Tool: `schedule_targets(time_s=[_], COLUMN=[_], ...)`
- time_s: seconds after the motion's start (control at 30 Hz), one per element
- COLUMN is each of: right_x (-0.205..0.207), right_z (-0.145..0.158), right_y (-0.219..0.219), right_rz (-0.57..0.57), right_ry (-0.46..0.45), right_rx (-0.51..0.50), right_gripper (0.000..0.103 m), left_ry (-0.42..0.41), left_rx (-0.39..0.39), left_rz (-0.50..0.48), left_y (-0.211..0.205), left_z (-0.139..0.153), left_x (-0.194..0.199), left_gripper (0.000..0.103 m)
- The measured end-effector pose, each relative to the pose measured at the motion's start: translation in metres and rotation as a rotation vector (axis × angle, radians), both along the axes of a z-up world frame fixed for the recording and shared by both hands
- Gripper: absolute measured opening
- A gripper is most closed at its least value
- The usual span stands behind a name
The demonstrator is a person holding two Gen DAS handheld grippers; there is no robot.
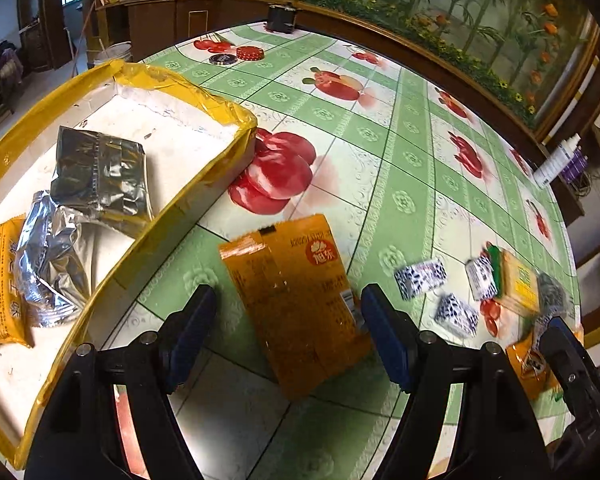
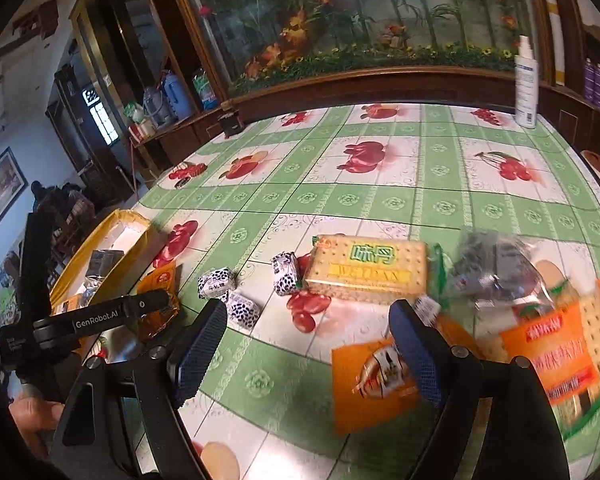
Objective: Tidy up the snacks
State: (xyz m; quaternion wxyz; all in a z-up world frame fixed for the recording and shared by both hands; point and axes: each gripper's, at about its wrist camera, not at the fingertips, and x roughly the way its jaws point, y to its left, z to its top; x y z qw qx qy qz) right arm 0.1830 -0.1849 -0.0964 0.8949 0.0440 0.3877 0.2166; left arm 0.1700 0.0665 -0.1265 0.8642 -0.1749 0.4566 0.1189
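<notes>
Crinkled shiny foil packet [image 1: 50, 264]; glossy tablecloth [image 1: 380, 168].

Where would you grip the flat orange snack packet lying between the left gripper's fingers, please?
Across its narrow width, from above: the flat orange snack packet lies flat on the green tablecloth, its long sides already flanked by the open left gripper.

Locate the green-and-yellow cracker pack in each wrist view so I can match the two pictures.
Left wrist: cracker pack far right, blurred, beyond the candies.
Right wrist: cracker pack centre, ahead of the open fingers.
Shared landmark: yellow-taped box, left in both.
</notes>
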Motion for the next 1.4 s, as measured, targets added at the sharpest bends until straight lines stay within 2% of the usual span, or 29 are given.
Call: schedule_targets(time_s=[0.13,0.2,0.27,0.3,0.43,0.53,0.73,0.83,0.9,1.03,1.4], right_x=[0.011,0.017,0.024,0.028,0.041,0.038,0.056,0.058,0.057,0.046,-0.010], right_z=[-0.004,-0.009,-0.015,-0.017,-0.021,-0.014,-0.025,-0.033,-0.031,-0.027,0.005], right_y=[0.026,0.039,0.048,0.051,0.054,0.058,0.071,0.070,0.069,0.064,0.049], right_rz=[0.093,0.127,0.140,0.137,0.139,0.158,0.153,0.136,0.130,0.121,0.123], right_ry=[-0.008,0.002,0.018,0.019,0.041,0.004,0.041,0.049,0.055,0.047,-0.001], right_rx=[-0.042,-0.061,-0.082,-0.090,-0.088,-0.079,-0.160,-0.190,-0.187,-0.152,-0.025], right_gripper=[0.084,0.077,0.061,0.060,0.058,0.058,0.055,0.042,0.020,0.020,0.020], left_ry=[0.007,-0.002,-0.016,-0.021,-0.037,-0.042,-0.052,-0.059,-0.063,-0.088,-0.129], left_rx=[0.076,0.108,0.134,0.138,0.119,0.116,0.072,0.065,0.062,0.041,0.084], left_rz=[-0.033,-0.060,-0.096,-0.113,-0.163,-0.184,-0.221,-0.226,-0.227,-0.246,-0.240], left_y=[-0.007,-0.011,-0.013,-0.012,-0.006,-0.005,0.000,0.003,0.005,0.005,0.001], left_z=[-0.003,-0.004,-0.004,-0.003,-0.002,-0.001,0.000,0.000,0.001,0.004,0.030], left_x=[0.009,0.009,0.006,0.005,-0.001,-0.006,-0.018,-0.024,-0.026,-0.035,-0.068], left_gripper=[0.075,0.072,0.060,0.058,0.051,0.046,0.037,0.033,0.031,0.028,0.028])
